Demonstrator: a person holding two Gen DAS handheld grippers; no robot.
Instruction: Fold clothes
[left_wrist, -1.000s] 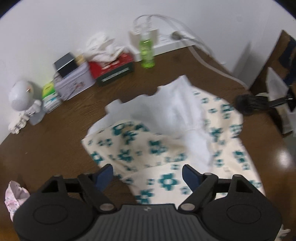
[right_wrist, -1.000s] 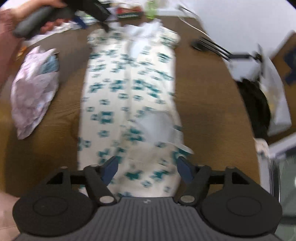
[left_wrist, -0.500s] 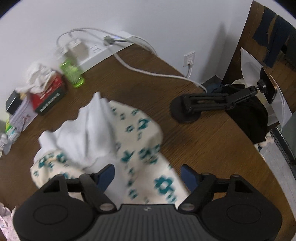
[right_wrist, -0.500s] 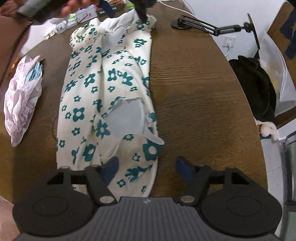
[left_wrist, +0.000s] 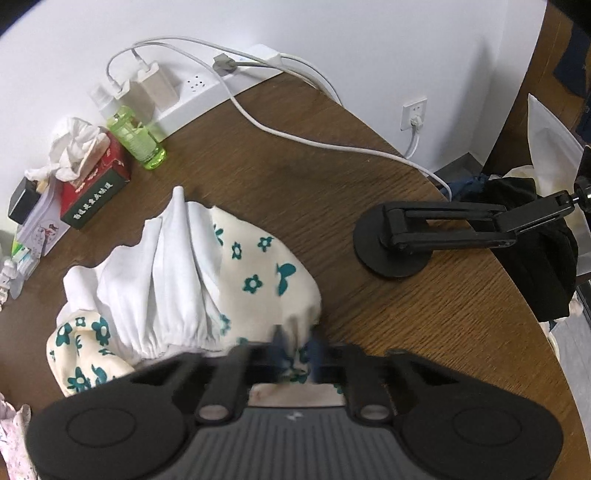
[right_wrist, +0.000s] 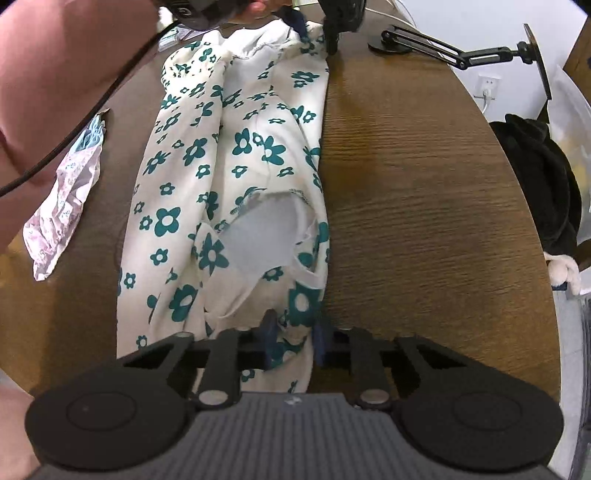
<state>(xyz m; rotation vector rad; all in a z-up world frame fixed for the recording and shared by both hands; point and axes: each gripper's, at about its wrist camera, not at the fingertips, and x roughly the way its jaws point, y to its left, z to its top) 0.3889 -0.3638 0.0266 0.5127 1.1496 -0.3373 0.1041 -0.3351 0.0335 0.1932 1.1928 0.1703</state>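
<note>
- While the right gripper (right_wrist: 291, 338) points steeply down at the near end of the garment (right_wrist: 229, 206), its blue fingers (right_wrist: 269, 332) are closing with a fold of the flowered cloth bunched between them, pads already against it.
- Left gripper (left_wrist: 295, 350): fingers drawn together and clamped on the hem at the far end of the same garment, beside its white lining (left_wrist: 166, 266); the tips are blurred.
- From the right-hand camera the left gripper (right_wrist: 314, 35) shows at the far end, pinching the cloth near its right corner, with a hand and a pink sleeve (right_wrist: 62, 85) above and a dark cable trailing down.
- The garment, cream with teal flowers, lies lengthwise down the middle of the brown wooden table (right_wrist: 424, 184), its right edge fairly straight, an opening showing pale lining near the right gripper.
- A crumpled pale-pink piece of clothing (right_wrist: 62, 206) lies towards the table's left edge, apart from the garment.
- At the far right corner stands a black folding stand (left_wrist: 399, 240) on a round base.
- Along the far edge by the wall: a white power strip (left_wrist: 207, 92) with plugs and cables, a green bottle (left_wrist: 138, 138), a red tissue box (left_wrist: 96, 184).
</note>
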